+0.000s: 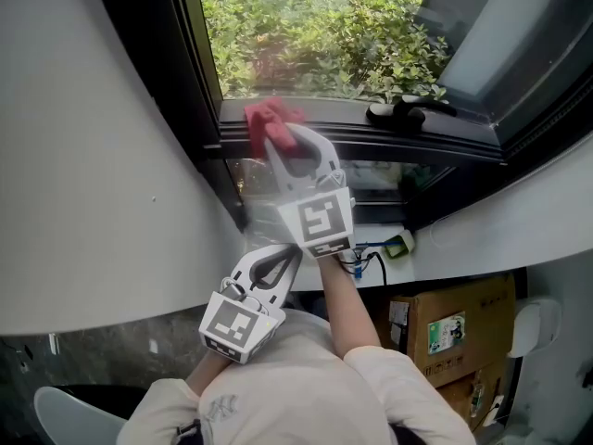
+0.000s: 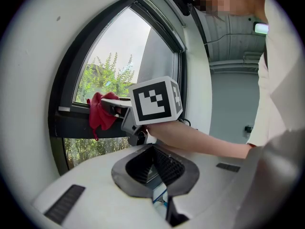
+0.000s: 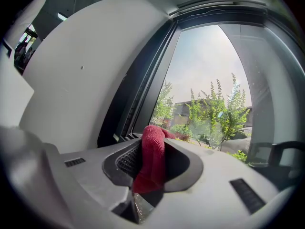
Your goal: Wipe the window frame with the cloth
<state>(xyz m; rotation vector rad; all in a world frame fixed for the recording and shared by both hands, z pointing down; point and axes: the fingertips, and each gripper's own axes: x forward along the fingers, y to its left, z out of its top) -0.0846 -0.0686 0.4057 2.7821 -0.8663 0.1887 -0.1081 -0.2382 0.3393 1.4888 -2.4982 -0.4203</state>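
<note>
A red cloth is bunched at the top left of the dark horizontal window frame bar. My right gripper is shut on it and holds it against that bar near the left upright. In the right gripper view the red cloth fills the gap between the jaws, with the dark frame upright just beyond. My left gripper hangs lower, beside the right forearm, shut with nothing in it. In the left gripper view the cloth drapes over the frame bar.
A black window handle lies on the frame to the right of the cloth. A white wall curves in on the left. Below the white sill stand cardboard boxes; a small green item and a cable rest on the sill.
</note>
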